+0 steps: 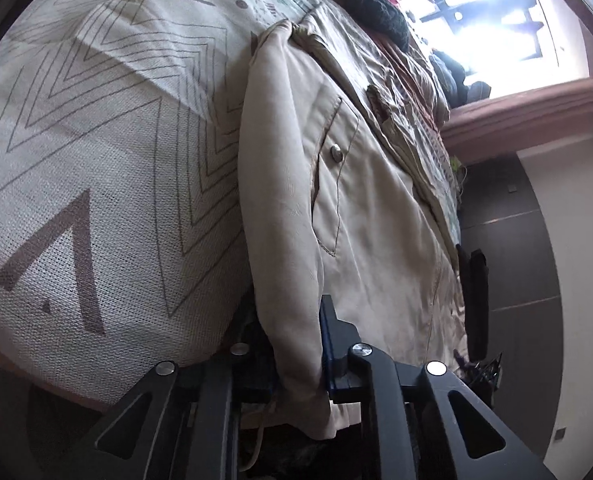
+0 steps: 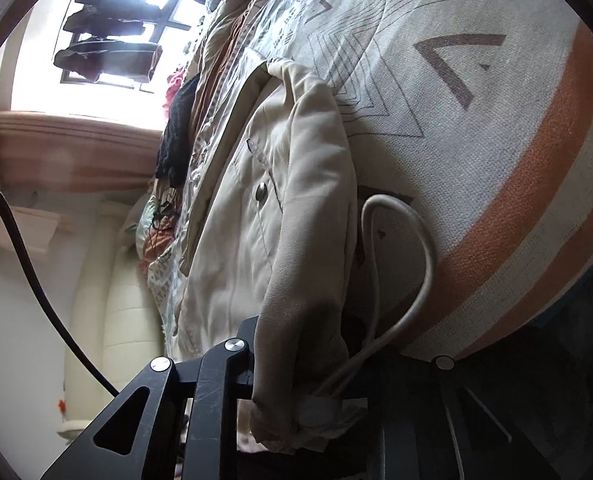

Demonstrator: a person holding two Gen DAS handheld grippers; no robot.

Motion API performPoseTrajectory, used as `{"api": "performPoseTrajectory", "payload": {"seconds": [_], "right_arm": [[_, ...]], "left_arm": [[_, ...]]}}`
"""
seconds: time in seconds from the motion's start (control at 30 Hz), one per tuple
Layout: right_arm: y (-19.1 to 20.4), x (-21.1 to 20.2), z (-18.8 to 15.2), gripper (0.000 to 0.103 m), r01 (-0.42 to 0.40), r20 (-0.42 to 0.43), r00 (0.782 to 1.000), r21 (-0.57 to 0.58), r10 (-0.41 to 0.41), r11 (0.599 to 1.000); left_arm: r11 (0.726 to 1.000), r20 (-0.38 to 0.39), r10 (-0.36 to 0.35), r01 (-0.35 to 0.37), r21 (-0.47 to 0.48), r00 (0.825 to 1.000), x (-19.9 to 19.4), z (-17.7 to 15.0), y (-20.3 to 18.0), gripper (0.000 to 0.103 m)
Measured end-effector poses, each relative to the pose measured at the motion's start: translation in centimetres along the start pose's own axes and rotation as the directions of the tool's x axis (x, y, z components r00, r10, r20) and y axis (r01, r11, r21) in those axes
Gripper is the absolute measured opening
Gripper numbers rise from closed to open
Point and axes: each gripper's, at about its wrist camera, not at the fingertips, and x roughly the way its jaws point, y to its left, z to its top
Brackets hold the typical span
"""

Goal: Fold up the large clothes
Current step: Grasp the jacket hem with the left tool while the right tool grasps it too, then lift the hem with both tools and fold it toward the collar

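A beige jacket [image 1: 356,200] with snap-button chest pockets lies on a patterned bedspread [image 1: 96,160]. In the left wrist view a fold of its edge runs down between the fingers of my left gripper [image 1: 292,332], which is shut on that fabric. In the right wrist view the jacket [image 2: 256,240] hangs bunched between the fingers of my right gripper [image 2: 300,344], also shut on it. A pale drawstring cord [image 2: 416,240] loops out beside the pinched fabric. On each gripper, one finger is hidden by cloth.
The bedspread [image 2: 496,120] has chevron prints and orange stripes. A heap of dark and red clothes [image 1: 376,0] lies beyond the jacket, near a bright window [image 1: 496,20]. A cream padded headboard [image 2: 128,320] and a black cable [image 2: 16,240] sit at the left.
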Motion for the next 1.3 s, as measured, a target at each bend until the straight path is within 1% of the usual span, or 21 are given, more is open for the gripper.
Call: {"api": "performPoseTrajectory", "payload": {"seconds": [0.07, 0.13, 0.2, 0.27, 0.4, 0.47, 0.53, 0.6, 0.67, 0.77, 0.87, 1.07, 1.17, 1.3], "right_arm": [[0.0, -0.8, -0.2, 0.018, -0.02, 0.022, 1.0, 0.004, 0.02, 1.0], [0.4, -1.6, -0.3, 0.015, -0.05, 0.042, 0.998, 0.008, 0.049, 0.999], [1.1, -2.6, -0.5, 0.013, -0.07, 0.056, 0.996, -0.011, 0.071, 0.997], [2.0, -3.4, -0.9, 0.013, -0.088, 0.063, 0.994, -0.035, 0.09, 0.995], [4.6, -5.2, -1.8, 0.012, -0.124, 0.074, 0.989, -0.091, 0.131, 0.988], [6.0, -6.4, -2.2, 0.012, -0.14, 0.082, 0.985, -0.121, 0.15, 0.983], [7.4, -7.9, -2.7, 0.012, -0.157, 0.092, 0.981, -0.156, 0.172, 0.975], [8.8, -9.3, -3.2, 0.012, -0.172, 0.101, 0.976, -0.19, 0.194, 0.967], [10.1, -10.9, -3.7, 0.012, -0.19, 0.107, 0.97, -0.224, 0.218, 0.956], [12.3, -13.1, -4.7, 0.012, -0.212, 0.118, 0.96, -0.28, 0.253, 0.936], [13.4, -15.1, -5.9, 0.012, -0.244, 0.124, 0.947, -0.32, 0.296, 0.915], [15.4, -16.9, -7.3, 0.012, -0.276, 0.121, 0.932, -0.379, 0.343, 0.883], [15.4, -17.1, -7.7, 0.012, -0.283, 0.117, 0.929, -0.39, 0.352, 0.876], [14.9, -17.2, -8.1, 0.012, -0.283, 0.112, 0.931, -0.384, 0.349, 0.879]], "left_arm": [[0.999, 0.039, -0.031, 0.032, -0.038, 0.999, -0.6, -0.1, 0.5, 0.013], [0.996, 0.092, -0.063, 0.068, -0.051, 0.994, -1.7, -0.4, 0.6, 0.011], [0.996, 0.132, -0.081, 0.086, -0.037, 0.988, -3.0, -0.7, 0.1, 0.01], [0.996, 0.156, -0.09, 0.094, -0.014, 0.984, -4.4, -0.9, -0.6, 0.01], [0.991, 0.205, -0.136, 0.131, 0.035, 0.969, -7.9, -1.7, -2.4, 0.009], [0.985, 0.219, -0.173, 0.168, 0.043, 0.96, -9.9, -2.1, -3.2, 0.009], [0.978, 0.238, -0.209, 0.198, 0.07, 0.949, -11.8, -2.7, -4.2, 0.009], [0.965, 0.259, -0.26, 0.239, 0.112, 0.93, -13.5, -3.3, -5.8, 0.009], [0.954, 0.279, -0.293, 0.262, 0.146, 0.914, -15.6, -3.9, -6.9, 0.009], [0.946, 0.316, -0.315, 0.27, 0.179, 0.895, -18.0, -4.8, -8.8, 0.009], [0.938, 0.344, -0.335, 0.274, 0.212, 0.877, -20.5, -5.9, -9.8, 0.009], [0.929, 0.374, -0.351, 0.267, 0.258, 0.859, -23.1, -7.3, -10.5, 0.009], [0.925, 0.376, -0.356, 0.267, 0.269, 0.855, -23.7, -8.0, -10.4, 0.009], [0.93, 0.373, -0.342, 0.252, 0.268, 0.863, -23.6, -8.5, -10.0, 0.009]]}}
